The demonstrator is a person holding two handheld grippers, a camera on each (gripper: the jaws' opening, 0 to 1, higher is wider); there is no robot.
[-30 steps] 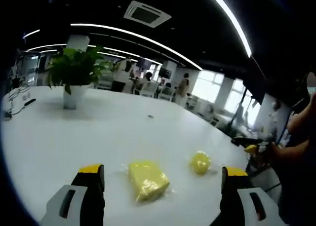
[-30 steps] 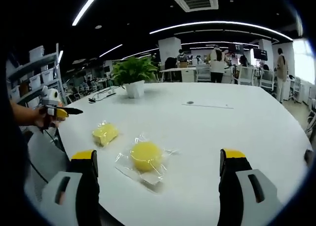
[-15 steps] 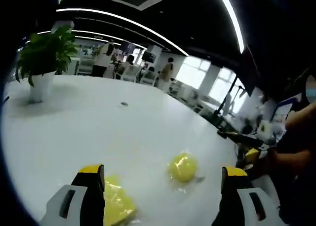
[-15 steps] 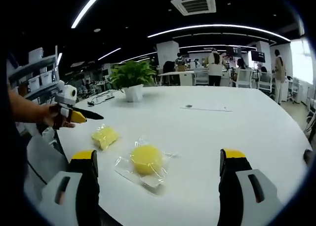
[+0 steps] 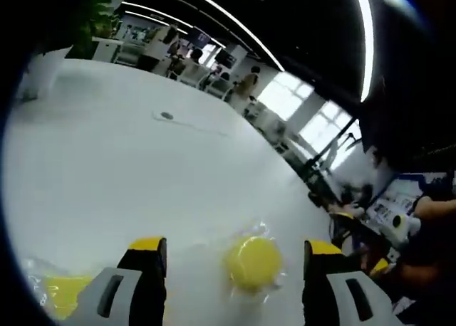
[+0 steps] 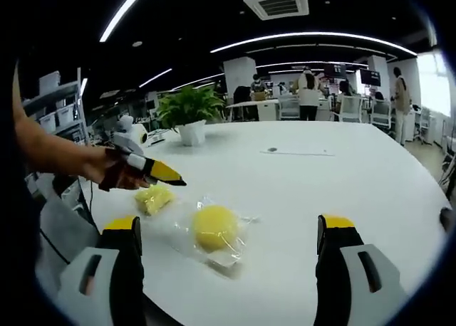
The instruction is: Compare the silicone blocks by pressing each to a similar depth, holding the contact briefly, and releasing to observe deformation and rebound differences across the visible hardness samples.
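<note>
- We are holding the left gripper (image 5: 235,258) wide open, with nothing between its jaws; the round yellow block (image 5: 252,262) in its clear wrap is lying on the white surface (image 5: 128,169) between the jaw tips.
- The rectangular yellow block (image 5: 60,295) is sitting on the surface just outside the left jaw, low in the left gripper view.
- We are holding the right gripper (image 6: 231,230) fully open and empty as well; the round block (image 6: 214,228) is resting between its jaws, nearer the left one.
- In the right gripper view a hand (image 6: 107,168) is bringing the other gripper's yellow tip just above the rectangular block (image 6: 153,197).
- A potted plant (image 6: 189,112) is standing further back on the surface; people are standing beyond it.
</note>
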